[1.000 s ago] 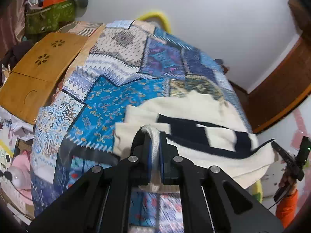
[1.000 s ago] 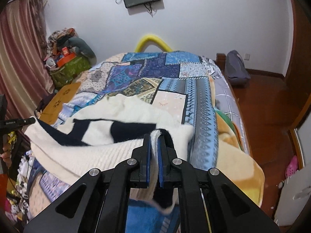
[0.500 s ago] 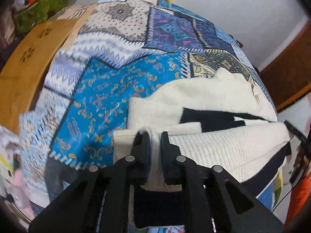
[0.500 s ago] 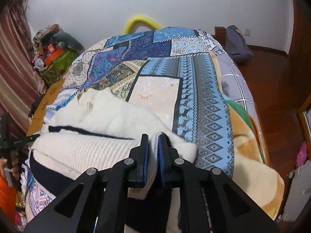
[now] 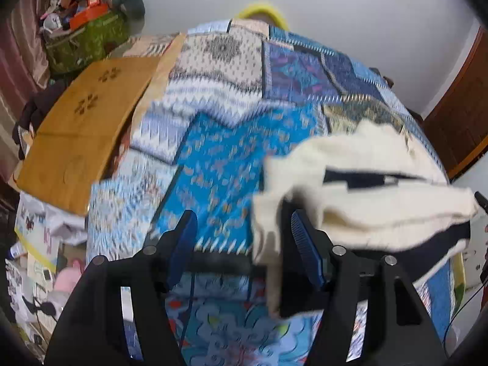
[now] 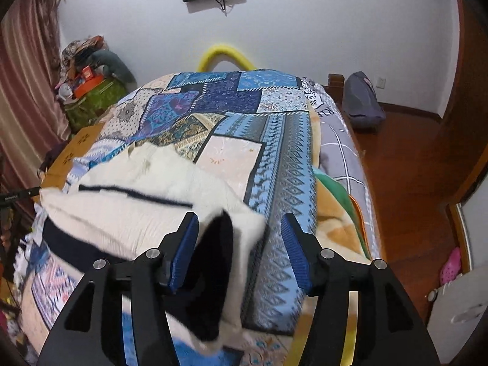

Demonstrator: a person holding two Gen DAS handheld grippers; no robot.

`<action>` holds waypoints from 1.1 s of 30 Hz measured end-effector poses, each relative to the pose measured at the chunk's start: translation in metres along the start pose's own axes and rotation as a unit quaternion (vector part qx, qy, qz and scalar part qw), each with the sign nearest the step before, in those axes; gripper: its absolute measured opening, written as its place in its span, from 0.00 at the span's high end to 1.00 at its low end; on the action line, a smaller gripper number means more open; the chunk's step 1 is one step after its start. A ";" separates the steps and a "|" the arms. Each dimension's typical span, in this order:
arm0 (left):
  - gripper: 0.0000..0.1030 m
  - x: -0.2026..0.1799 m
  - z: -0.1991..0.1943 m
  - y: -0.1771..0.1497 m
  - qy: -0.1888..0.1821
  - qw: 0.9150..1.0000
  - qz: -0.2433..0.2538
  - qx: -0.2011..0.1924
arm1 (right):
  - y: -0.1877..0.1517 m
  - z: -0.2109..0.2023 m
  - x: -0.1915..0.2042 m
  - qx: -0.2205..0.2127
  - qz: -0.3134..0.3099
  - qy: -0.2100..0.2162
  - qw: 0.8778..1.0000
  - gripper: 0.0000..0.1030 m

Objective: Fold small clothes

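Note:
A cream knitted sweater with navy bands (image 5: 366, 195) lies folded over on the patchwork bedspread (image 5: 231, 164); it also shows in the right wrist view (image 6: 131, 210). My left gripper (image 5: 244, 244) is open, with the sweater's left corner hanging loose by its right finger. My right gripper (image 6: 239, 244) is open, with the sweater's navy-lined right corner (image 6: 219, 259) lying between its fingers, not pinched.
A wooden lap table (image 5: 85, 122) lies at the bed's left edge, with a green bag of clutter (image 5: 88, 36) behind it. A yellow hoop (image 6: 224, 56) stands at the bed's far end. A grey bag (image 6: 361, 100) and wooden floor lie on the right.
Both grippers were shut on the sweater's near corners, carried them forward and folded the sweater. Now both have opened and let go; the corners rest on the bed.

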State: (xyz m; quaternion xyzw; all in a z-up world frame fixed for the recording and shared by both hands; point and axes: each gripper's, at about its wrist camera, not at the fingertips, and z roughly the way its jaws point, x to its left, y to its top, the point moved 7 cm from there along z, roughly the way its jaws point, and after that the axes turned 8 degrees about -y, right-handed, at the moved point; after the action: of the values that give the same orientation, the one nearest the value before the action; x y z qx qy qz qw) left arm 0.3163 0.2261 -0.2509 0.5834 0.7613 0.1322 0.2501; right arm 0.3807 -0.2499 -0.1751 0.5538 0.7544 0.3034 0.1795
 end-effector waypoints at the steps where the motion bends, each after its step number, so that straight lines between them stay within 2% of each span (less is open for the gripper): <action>1: 0.38 0.000 0.001 -0.006 -0.002 1.000 0.001 0.005 | -0.003 -0.001 -0.001 0.001 0.002 -0.001 1.000 0.48; 5: 0.38 -0.008 0.009 -0.026 -0.012 1.000 0.017 0.023 | -0.011 -0.002 -0.005 0.006 0.013 0.001 1.000 0.47; 10: 0.36 -0.026 0.029 -0.031 -0.015 0.998 0.042 0.040 | -0.025 0.007 0.004 0.032 0.008 0.012 0.999 0.46; 17: 0.35 -0.041 0.068 -0.006 -0.008 0.997 0.063 0.048 | -0.015 0.045 0.032 0.048 -0.033 0.022 0.998 0.46; 22: 0.35 -0.040 0.082 0.018 -0.009 0.997 0.059 0.038 | 0.005 0.070 0.037 0.037 -0.026 0.017 0.999 0.47; 23: 0.35 -0.040 0.083 0.020 -0.010 0.998 0.060 0.036 | 0.007 0.075 0.036 0.036 -0.017 0.017 0.999 0.53; 24: 0.35 -0.041 0.085 0.021 -0.010 0.997 0.063 0.034 | 0.008 0.078 0.036 0.035 -0.011 0.022 0.999 0.64; 26: 0.39 -0.042 0.086 0.024 -0.006 0.997 0.069 0.025 | 0.007 0.082 0.034 0.038 -0.005 0.017 0.999 0.73; 31: 0.40 -0.036 0.088 0.026 -0.009 0.999 0.043 0.025 | 0.004 0.081 0.028 0.035 -0.003 0.002 0.999 0.75; 33: 0.40 -0.031 0.085 0.027 0.003 0.999 0.033 0.019 | 0.004 0.078 0.025 0.035 -0.004 -0.004 0.999 0.75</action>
State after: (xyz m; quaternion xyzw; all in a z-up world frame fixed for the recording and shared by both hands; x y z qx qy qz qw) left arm 0.3902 0.1968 -0.3022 0.6122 0.7449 0.1277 0.2323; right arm 0.4226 -0.2050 -0.2291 0.5574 0.7662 0.2744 0.1643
